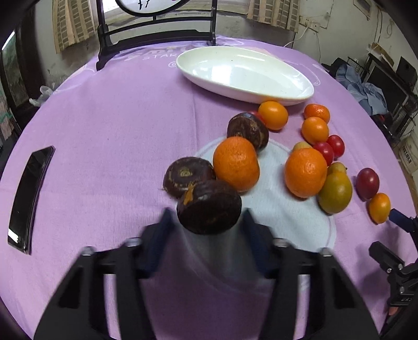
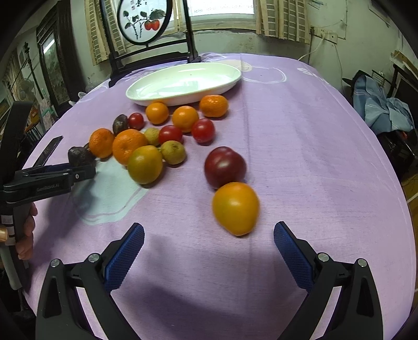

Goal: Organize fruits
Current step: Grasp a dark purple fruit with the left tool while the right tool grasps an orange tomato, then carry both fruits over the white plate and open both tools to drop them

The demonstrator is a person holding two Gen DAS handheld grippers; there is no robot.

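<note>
overhead-lit, wrinkled purple tablecloth [image 2: 300, 146] fronts curtained window [image 2: 222, 10] and cluttered corner.

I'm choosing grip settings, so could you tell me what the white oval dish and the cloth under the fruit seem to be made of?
White oval dish: probably glazed ceramic, possibly melamine; smooth and glossy, with window reflections across its inside.
Purple cloth: woven fabric, matte; fine weave lines show, and a printed pale-blue patch.
</note>
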